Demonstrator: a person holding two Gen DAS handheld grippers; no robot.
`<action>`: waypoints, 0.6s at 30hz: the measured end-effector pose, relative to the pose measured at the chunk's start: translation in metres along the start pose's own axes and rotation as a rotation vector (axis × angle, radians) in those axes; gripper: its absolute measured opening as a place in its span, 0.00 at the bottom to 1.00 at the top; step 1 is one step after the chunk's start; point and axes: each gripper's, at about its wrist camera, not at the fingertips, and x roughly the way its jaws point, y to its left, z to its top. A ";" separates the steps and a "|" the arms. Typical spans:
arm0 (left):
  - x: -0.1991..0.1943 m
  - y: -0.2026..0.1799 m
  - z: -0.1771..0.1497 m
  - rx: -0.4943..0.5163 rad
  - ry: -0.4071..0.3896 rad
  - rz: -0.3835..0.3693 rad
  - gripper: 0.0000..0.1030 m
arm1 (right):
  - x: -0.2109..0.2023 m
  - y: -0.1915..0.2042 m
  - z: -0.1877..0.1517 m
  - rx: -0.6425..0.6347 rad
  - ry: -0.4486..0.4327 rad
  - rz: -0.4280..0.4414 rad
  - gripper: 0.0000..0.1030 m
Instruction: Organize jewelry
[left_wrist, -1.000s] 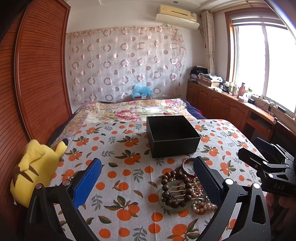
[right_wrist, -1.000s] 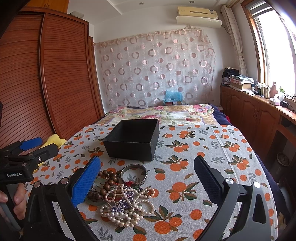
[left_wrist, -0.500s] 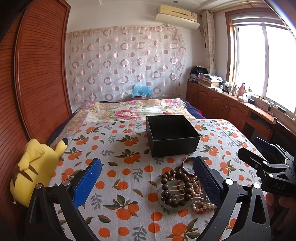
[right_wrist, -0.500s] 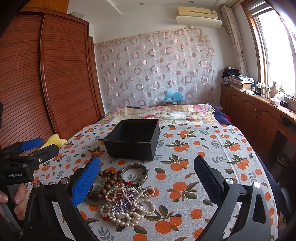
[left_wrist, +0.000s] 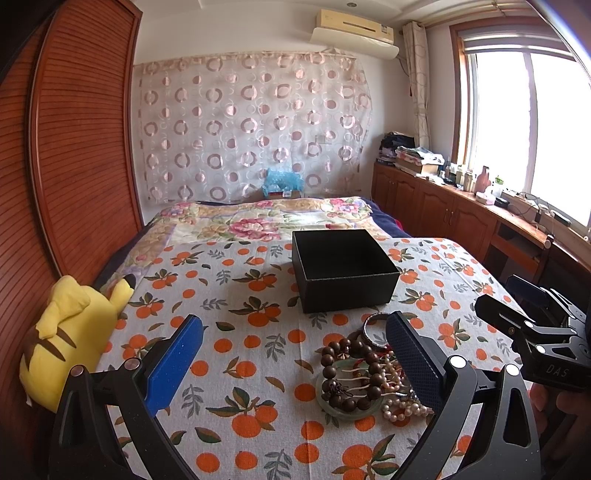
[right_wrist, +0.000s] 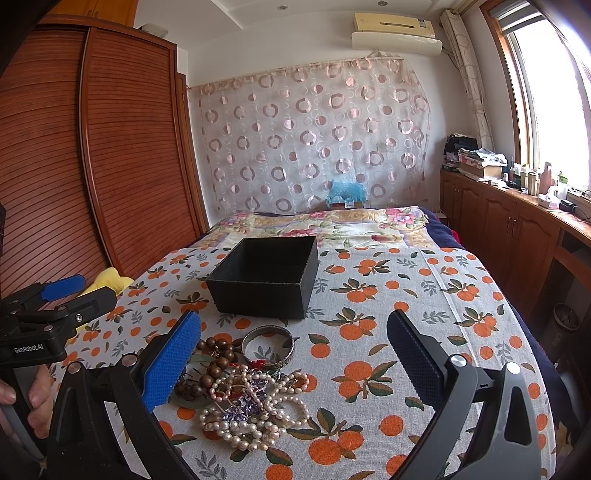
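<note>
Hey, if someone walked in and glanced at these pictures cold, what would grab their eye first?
Probably the tangled heap of jewelry on the orange-print bedspread: pearl strands, brown wooden beads and a metal bangle, lying in front of an open black box. Next, the yellow plush toy at the bed's edge by the wooden wardrobe. Both the left gripper and right gripper hover open nearby, holding nothing.

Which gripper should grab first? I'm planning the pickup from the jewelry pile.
Probably right. The right gripper has open jaws facing the jewelry pile; the left gripper is open too, but centred left of it.
</note>
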 end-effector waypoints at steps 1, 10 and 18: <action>0.000 0.000 0.000 0.001 0.001 0.000 0.93 | 0.000 0.000 0.000 -0.001 0.000 0.000 0.98; 0.004 -0.004 -0.002 -0.001 0.024 -0.006 0.93 | 0.001 -0.001 -0.001 -0.001 0.001 0.000 0.98; 0.026 0.005 -0.011 -0.001 0.086 -0.025 0.93 | 0.001 0.003 -0.007 -0.026 0.011 0.000 0.98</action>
